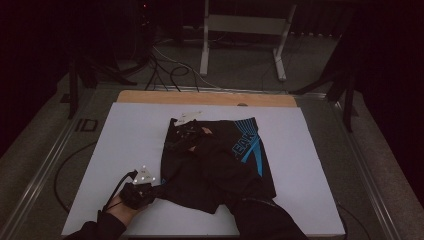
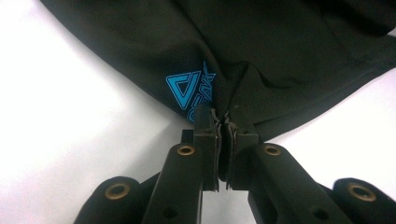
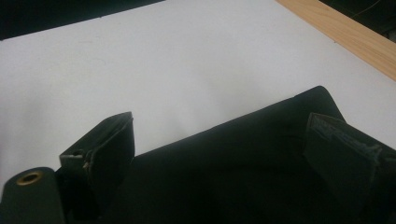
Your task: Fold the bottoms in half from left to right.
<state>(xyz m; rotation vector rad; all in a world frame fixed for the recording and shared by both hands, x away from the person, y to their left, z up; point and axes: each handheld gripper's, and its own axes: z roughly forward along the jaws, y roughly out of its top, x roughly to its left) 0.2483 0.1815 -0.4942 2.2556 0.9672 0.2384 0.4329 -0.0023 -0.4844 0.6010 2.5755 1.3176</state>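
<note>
Black shorts lie on the white surface, roughly mid-surface and a little toward the near edge, rumpled, with a blue printed logo showing on their right-hand half in the high view. A bare wooden strip runs along the far edge of the surface.

Left claw: at the near left of the garment, low over the surface, the person's left hand behind it, cable trailing off toward the left. In the left gripper view its jaws stand pressed together with a fold of the black fabric pinched between the pads; the cloth puckers into creases right at the pinch. A small blue triangle print sits just beside the pinch point, to its left in that view. White surface shows on both sides of the gathered cloth.

Right claw: at the far left part of the shorts in the high view, grey three-cornered plate on top, the person's dark sleeve reaching across the garment to it. In the right gripper view the jaws stand wide apart, one on each side of the garment's edge, black fabric lying between them; pads not pressing on it. Beyond the edge, bare white surface, then the wooden strip at the upper right of that view
</note>
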